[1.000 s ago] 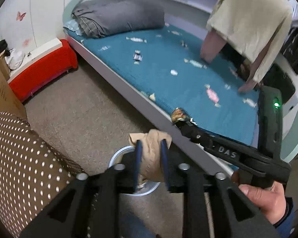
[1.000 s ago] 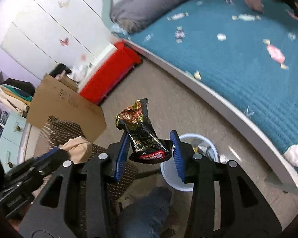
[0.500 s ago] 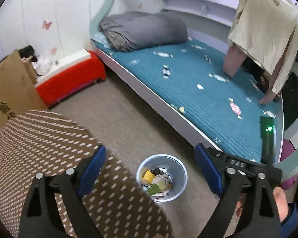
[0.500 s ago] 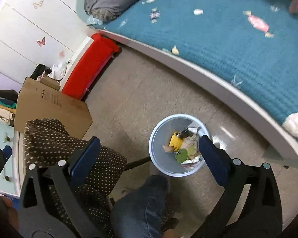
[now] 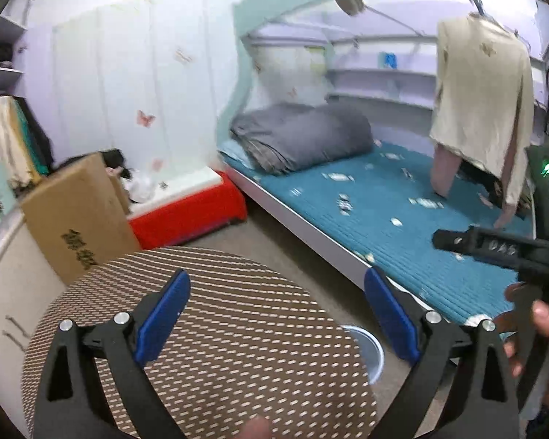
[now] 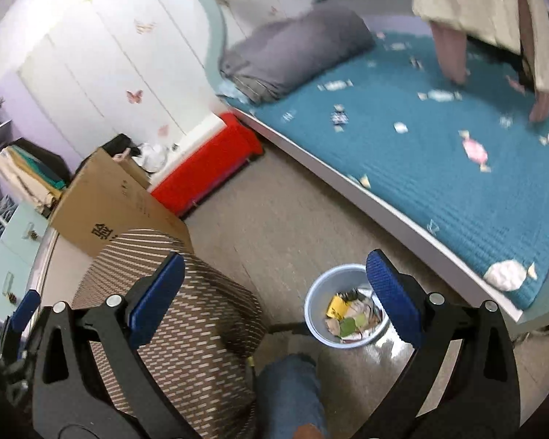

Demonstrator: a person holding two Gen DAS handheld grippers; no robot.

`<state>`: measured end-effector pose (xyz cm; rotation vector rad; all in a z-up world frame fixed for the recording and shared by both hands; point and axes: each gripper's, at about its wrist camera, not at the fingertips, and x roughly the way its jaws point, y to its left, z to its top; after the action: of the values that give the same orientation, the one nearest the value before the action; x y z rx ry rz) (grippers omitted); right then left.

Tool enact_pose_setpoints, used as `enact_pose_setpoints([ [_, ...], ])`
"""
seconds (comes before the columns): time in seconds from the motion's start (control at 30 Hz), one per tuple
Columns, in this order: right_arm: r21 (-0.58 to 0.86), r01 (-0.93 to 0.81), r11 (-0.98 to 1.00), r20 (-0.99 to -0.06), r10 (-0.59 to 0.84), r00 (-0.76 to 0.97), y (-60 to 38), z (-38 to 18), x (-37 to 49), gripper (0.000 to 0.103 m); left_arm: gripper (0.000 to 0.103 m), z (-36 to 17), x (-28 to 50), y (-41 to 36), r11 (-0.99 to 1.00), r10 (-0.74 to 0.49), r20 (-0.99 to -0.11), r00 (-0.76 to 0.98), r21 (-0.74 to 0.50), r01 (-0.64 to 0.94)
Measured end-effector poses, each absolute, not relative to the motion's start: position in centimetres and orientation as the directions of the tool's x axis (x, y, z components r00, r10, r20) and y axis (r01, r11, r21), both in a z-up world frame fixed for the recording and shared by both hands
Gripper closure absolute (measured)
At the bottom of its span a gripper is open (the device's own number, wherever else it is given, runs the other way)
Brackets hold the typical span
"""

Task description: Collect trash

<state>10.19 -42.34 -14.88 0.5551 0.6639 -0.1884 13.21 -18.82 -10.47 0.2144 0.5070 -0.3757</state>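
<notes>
My left gripper (image 5: 274,314) is opening, nothing between its jaws, over the dotted stool (image 5: 208,329); my right gripper (image 6: 274,300) gapes empty above the near bin (image 6: 347,311) holding trash (image 6: 347,318). Drop done, I judge; next, the wrappers (image 6: 475,150) scattered on the far bed (image 6: 439,190).

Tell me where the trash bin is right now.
In the right wrist view the pale blue trash bin stands on the floor, low and right of centre, between the dotted brown chair and the bed's white edge, partly behind the right gripper's right finger.
</notes>
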Motion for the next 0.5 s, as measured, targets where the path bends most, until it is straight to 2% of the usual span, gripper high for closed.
enact_pose_setpoints([
  [0.13,0.378,0.276,0.884,-0.581,-0.005,0.814,-38.0,-10.2,8.6,0.006,0.009,-7.8,11.2,-15.4,0.931,-0.264,-0.452,0.852,0.110,0.347],
  [0.27,0.335,0.212,0.918,-0.528,-0.004,0.849,-33.8,-6.3,7.2,0.006,0.009,-4.9,9.5,-12.3,0.960,-0.176,-0.414,0.893,0.128,0.249],
  [0.5,0.222,0.101,0.970,-0.439,0.007,0.898,-27.4,-1.7,4.8,0.006,0.006,-0.9,6.6,-7.9,0.980,-0.143,-0.330,0.933,0.085,0.180],
])
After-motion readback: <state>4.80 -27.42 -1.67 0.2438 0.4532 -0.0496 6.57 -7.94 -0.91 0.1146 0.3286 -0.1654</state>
